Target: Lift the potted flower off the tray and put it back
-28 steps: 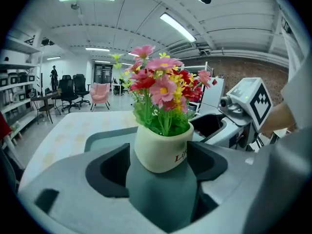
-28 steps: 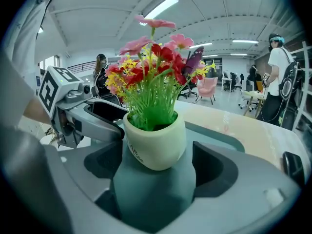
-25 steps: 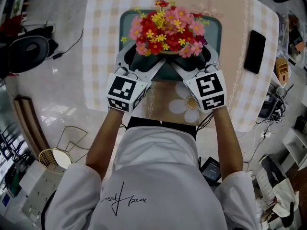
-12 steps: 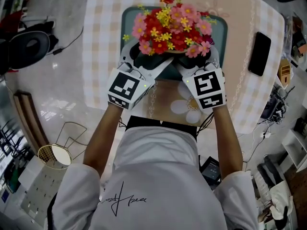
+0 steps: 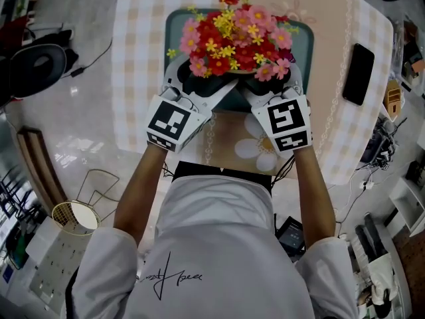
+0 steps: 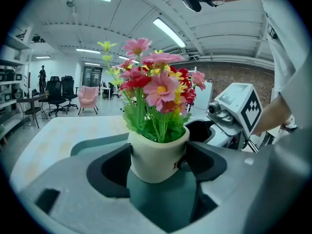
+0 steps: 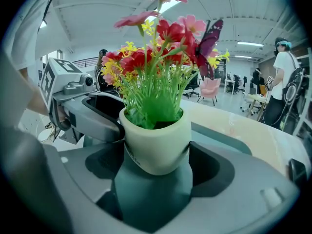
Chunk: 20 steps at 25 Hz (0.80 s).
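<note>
The potted flower [image 5: 236, 37] has a cream pot with red, pink and yellow blooms. It hangs just over the teal tray [image 5: 174, 25], near the tray's front edge. My left gripper [image 5: 199, 85] and right gripper [image 5: 265, 85] are both shut on the pot from opposite sides. In the left gripper view the pot [image 6: 158, 152] sits pinched between the dark pads [image 6: 112, 167] of the left gripper [image 6: 158, 162], with teal tray below it. In the right gripper view the pot [image 7: 156, 140] is clamped the same way in the right gripper [image 7: 156, 152]. The flowers hide the fingertips in the head view.
The tray lies on a checked tablecloth [image 5: 143, 58] with a daisy-print mat [image 5: 255, 145] at the near edge. A black phone [image 5: 359, 74] lies on the table's right. A fan [image 5: 36, 68] and wire basket [image 5: 73, 218] stand on the floor at left. A person [image 7: 282, 82] stands beyond the table.
Held by both grippers, the pot has come up slightly off the tray and shifted a little to the right. Both grips are unchanged.
</note>
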Each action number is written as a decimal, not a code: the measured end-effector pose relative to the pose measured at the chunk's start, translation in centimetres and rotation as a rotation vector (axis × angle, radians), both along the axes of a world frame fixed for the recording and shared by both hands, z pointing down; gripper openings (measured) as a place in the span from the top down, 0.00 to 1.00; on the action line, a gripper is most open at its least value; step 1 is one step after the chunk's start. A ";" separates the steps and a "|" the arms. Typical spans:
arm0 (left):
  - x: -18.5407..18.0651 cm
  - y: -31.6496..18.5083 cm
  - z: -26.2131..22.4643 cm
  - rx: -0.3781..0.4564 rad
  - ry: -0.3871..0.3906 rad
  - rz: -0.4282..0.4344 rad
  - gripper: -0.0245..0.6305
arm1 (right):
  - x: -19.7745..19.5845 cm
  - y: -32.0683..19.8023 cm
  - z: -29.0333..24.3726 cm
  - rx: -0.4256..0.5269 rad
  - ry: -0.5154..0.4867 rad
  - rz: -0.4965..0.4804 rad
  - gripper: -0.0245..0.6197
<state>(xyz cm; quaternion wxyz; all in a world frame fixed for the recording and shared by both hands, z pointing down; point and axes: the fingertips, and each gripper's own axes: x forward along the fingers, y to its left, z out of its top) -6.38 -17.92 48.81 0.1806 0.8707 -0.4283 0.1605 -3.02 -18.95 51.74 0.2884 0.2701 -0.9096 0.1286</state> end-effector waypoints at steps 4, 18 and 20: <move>0.1 0.0 0.1 0.003 0.000 0.004 0.44 | 0.1 0.0 0.1 0.002 0.002 0.004 0.31; -0.2 -0.1 0.3 -0.004 0.032 -0.015 0.44 | -0.1 -0.1 0.1 0.011 -0.002 0.011 0.32; -0.1 0.0 0.3 -0.007 0.032 -0.021 0.44 | 0.0 -0.1 0.0 0.014 -0.003 0.010 0.32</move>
